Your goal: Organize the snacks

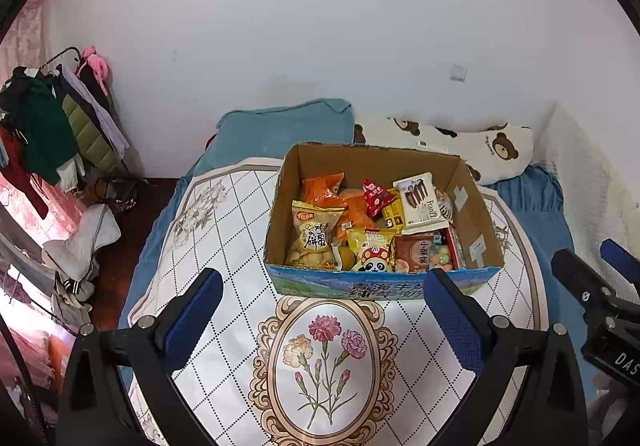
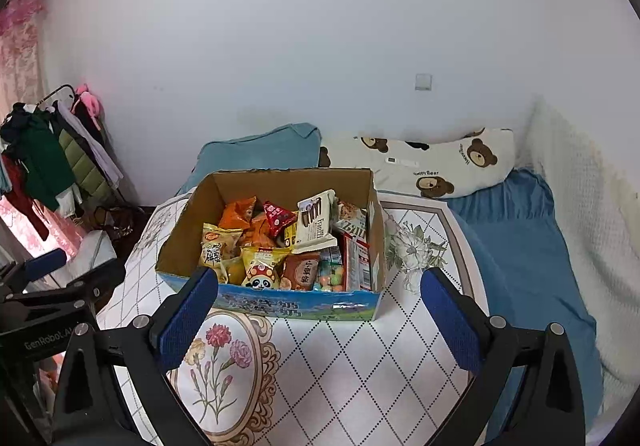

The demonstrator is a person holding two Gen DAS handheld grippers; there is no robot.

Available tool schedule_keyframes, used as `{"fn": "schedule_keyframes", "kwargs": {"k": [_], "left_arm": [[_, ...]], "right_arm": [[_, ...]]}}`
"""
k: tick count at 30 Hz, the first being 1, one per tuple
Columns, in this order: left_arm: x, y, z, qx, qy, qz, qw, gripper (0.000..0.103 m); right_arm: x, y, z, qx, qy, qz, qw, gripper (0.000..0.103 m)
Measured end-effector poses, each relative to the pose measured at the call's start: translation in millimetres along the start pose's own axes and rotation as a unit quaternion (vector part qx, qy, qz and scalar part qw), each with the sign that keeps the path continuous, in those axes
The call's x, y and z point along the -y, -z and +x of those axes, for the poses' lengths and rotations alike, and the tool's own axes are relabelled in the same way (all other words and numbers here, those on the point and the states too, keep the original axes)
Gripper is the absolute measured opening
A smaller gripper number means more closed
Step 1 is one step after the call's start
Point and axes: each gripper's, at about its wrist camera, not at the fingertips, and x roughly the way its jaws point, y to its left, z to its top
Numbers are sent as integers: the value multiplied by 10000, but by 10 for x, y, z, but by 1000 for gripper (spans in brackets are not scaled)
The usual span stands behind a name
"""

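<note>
Left wrist view first: the left gripper hangs over the table with its blue-padded fingers spread wide and nothing between them. Just ahead of the fingertips sits the cardboard box, its printed blue front wall facing the gripper. At the right edge of this view the right gripper shows as a black frame with a blue pad, well off to the side of the box.

From the right wrist, the right gripper is likewise spread, empty, with the box's front wall lying between and just beyond its fingertips. The left gripper shows at the left edge.

Inside the box the snacks are piled loosely toward the front and right. A yellow egg-biscuit bag leans at front left, orange packets behind it, a small red triangular pack in the middle, and a white wafer-roll pack tilted at back right. Along the front wall lie a yellow panda bag, a reddish-brown packet and a clear pack of coloured candies.

The box rests on a tablecloth with a diamond grid and a carnation medallion. Behind it are a teal pillow and a bear-print pillow on blue bedding, against a white wall. A clothes rack stands far left.
</note>
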Motion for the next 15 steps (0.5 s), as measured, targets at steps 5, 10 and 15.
{"fn": "schedule_keyframes", "kwargs": {"k": [5,10,15], "left_arm": [[44,-3,165,-117,-111,115,9998,103],[64,9,247,-187,-146,133,9996,103],[87,-5,291,-206,-161,181,9995,103]], "right_arm": [[38,-14,179,-62,25,5,10000,103],[67,-6,340,-156,15,30,9999,103],[94,23,438,-210,63,26,9998,103]]}}
